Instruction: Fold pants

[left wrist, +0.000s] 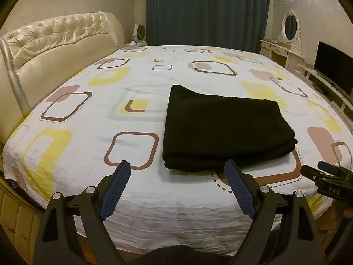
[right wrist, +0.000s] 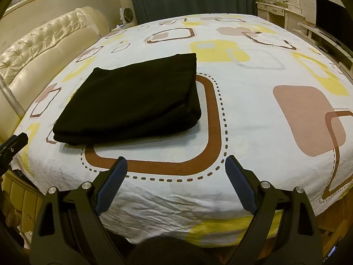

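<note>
Black pants (left wrist: 222, 130) lie folded into a thick rectangle on the patterned bed sheet (left wrist: 92, 114). My left gripper (left wrist: 177, 165) stands open just short of the bundle's near edge, blue pads apart with nothing between them. In the right wrist view the same folded pants (right wrist: 134, 101) sit to the left and further in, and my right gripper (right wrist: 176, 161) is open over bare sheet (right wrist: 253, 121) near the bed's front edge. Each gripper shows at the other view's side: the right gripper (left wrist: 326, 172) and the left gripper (right wrist: 13, 145).
A cream tufted headboard (left wrist: 55, 44) runs along the left of the bed. Dark teal curtains (left wrist: 207, 11) hang behind it. A white vanity with an oval mirror (left wrist: 289, 25) and a dark TV (left wrist: 333, 66) stand at the right. A small fan (left wrist: 139, 32) sits by the headboard.
</note>
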{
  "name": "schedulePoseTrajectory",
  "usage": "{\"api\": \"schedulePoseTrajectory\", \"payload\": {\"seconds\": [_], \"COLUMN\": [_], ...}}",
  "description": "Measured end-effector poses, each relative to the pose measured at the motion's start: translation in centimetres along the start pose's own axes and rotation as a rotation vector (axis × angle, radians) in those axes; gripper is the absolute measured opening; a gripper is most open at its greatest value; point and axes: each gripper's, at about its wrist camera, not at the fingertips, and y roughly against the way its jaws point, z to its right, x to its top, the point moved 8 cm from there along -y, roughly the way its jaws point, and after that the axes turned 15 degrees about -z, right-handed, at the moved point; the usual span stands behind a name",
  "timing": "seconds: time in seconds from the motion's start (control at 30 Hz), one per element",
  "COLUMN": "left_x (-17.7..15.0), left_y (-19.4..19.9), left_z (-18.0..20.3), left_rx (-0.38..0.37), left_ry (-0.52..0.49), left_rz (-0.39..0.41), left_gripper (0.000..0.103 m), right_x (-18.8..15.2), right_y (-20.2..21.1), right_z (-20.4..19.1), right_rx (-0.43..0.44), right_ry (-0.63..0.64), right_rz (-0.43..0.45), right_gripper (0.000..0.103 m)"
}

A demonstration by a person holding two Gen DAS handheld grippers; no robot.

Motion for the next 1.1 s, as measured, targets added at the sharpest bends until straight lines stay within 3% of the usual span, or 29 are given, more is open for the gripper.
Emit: {"api": "schedulePoseTrajectory", "payload": {"seconds": [0.2,1.1], "left_x": [0.1,0.0], "left_y": [0.1,-0.2], "left_z": [0.4,0.5], "left_rx": [0.038,-0.001], "left_ry": [-0.033,-0.010], "left_rz": [0.014,-0.011], "left_gripper": [0.086,0.088], "right_x": [-0.2,-0.6], "right_y": [-0.2,-0.7], "right_z": [-0.4,-1.1], "right_rx": [0.003,0.012], "right_ry": [0.007,0.028], "right_rz": [-0.008,-0.029], "right_gripper": [0.090,0.090]}}
